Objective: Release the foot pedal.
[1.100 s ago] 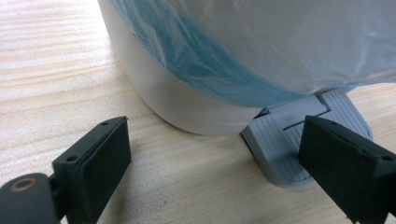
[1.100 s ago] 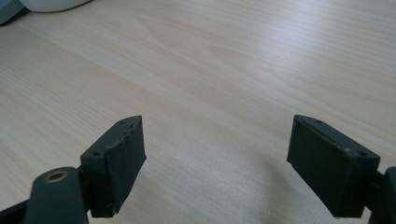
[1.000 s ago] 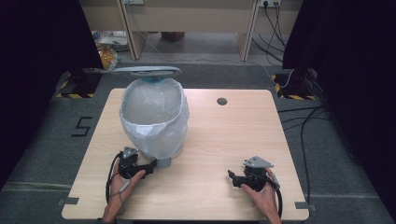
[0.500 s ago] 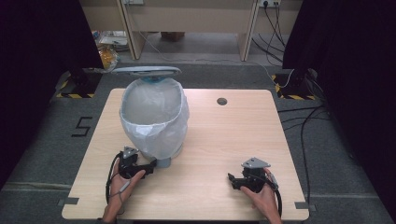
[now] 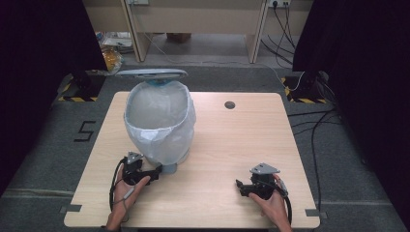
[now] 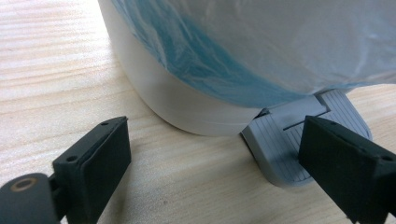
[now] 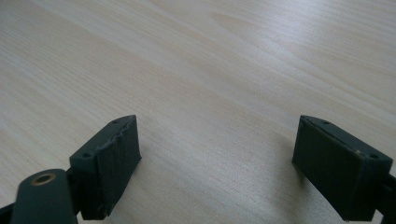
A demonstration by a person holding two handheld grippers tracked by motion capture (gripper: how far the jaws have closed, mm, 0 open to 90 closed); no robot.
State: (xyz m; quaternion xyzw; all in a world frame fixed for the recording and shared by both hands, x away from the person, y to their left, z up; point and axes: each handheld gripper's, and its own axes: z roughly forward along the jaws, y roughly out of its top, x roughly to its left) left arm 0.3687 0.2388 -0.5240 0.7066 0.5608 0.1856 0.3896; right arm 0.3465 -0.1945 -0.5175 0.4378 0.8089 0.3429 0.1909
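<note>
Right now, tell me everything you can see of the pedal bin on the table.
The pedal bin stands upright on the left half of the wooden table. Its body looks like white plastic, rounded, lined with a thin translucent bag folded over the rim and hanging down its sides. The grey lid is raised behind it. A ribbed grey foot pedal sticks out at the base, with the open left claw just before it.

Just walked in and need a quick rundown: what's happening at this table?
A person sits at a wooden table with a hand-held gripper in each hand. The left hand-held gripper is open at the grey foot pedal of a white pedal bin lined with a bag; its lid is up. The right hand-held gripper rests open on bare tabletop, its jaws having just opened wider.
</note>
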